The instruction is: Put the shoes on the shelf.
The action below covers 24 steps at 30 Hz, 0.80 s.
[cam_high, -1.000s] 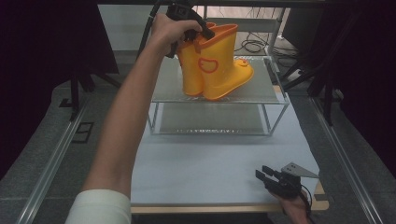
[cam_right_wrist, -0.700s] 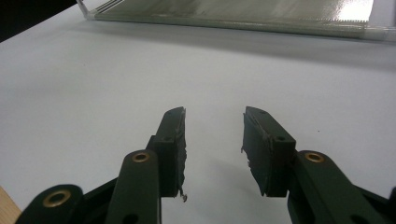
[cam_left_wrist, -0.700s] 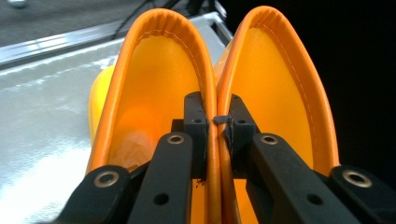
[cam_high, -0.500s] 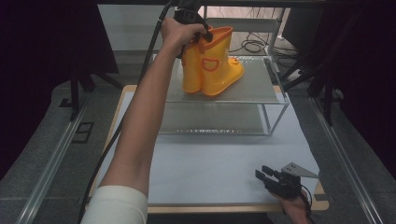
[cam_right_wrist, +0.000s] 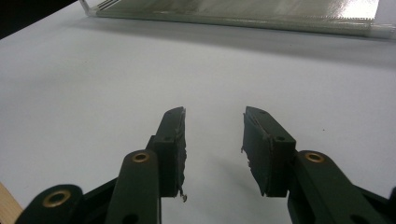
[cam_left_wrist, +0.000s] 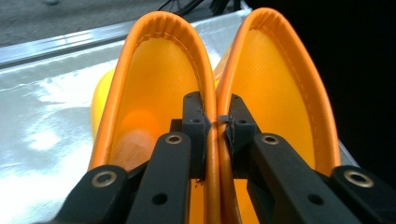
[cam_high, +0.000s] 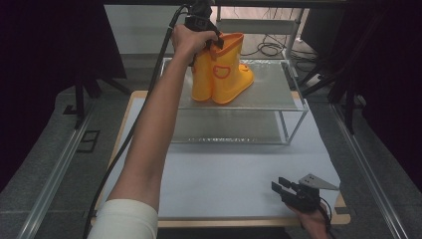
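Observation:
A pair of orange rubber boots (cam_high: 224,74) stands on the top shelf of a metal rack (cam_high: 278,89) at the far side of the table. My left gripper (cam_high: 211,40) comes down on their cuffs from above. In the left gripper view, the two inner cuff walls (cam_left_wrist: 212,107) are pinched together between its pads, so my left gripper (cam_left_wrist: 217,121) is shut on both boots. My right gripper (cam_high: 277,183) rests low near the front right corner. Its jaws stand open over bare white sheet, as the right gripper view (cam_right_wrist: 214,116) shows.
The rack has a lower shelf (cam_high: 234,124) under the top one, with thin metal legs at its corners. A white sheet (cam_high: 224,174) covers the wooden table. Cables (cam_high: 271,47) lie on the floor behind the rack. Dark curtains flank both sides.
My left gripper has sunk a little with the boots, and their toes have swung slightly to the left on the shelf. The right gripper has stayed put.

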Tool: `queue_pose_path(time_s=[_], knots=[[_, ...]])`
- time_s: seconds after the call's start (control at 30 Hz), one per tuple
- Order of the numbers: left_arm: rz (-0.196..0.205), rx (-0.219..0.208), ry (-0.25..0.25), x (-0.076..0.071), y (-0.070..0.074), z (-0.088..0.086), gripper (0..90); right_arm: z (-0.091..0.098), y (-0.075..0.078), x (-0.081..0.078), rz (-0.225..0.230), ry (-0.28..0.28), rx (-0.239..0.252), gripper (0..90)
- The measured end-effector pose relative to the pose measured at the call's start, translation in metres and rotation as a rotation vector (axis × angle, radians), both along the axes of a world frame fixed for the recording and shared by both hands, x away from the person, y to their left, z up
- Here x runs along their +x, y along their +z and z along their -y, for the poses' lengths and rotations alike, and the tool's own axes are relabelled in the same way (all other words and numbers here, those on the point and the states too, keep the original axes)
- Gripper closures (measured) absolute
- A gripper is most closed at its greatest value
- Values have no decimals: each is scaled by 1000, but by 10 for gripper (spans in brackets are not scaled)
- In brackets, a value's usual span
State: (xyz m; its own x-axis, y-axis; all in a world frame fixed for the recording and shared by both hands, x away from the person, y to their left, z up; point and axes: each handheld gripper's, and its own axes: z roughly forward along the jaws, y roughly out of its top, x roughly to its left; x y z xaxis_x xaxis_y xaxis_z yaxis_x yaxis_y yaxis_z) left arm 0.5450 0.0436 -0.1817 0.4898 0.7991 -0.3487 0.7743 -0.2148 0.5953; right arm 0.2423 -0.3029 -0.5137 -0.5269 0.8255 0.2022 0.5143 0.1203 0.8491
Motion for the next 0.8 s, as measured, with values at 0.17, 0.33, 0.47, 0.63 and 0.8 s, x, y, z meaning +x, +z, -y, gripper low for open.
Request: queue_pose_path(time_s=[0.17,0.33,0.47,0.63,0.8], knots=[[0,-26,-14,-2,3,-1,722,-1,0,-1,-2,2,0,582],[57,-67,-12,-7,12,-1,579,-1,0,-1,1,3,-3,582],[93,-69,-14,-13,28,-2,488,-2,0,-1,1,4,-3,581],[138,-57,-46,-26,42,-8,488,-2,0,-1,2,7,-7,581],[189,-87,-92,-46,54,-30,674,-1,2,-2,5,3,-3,581]])
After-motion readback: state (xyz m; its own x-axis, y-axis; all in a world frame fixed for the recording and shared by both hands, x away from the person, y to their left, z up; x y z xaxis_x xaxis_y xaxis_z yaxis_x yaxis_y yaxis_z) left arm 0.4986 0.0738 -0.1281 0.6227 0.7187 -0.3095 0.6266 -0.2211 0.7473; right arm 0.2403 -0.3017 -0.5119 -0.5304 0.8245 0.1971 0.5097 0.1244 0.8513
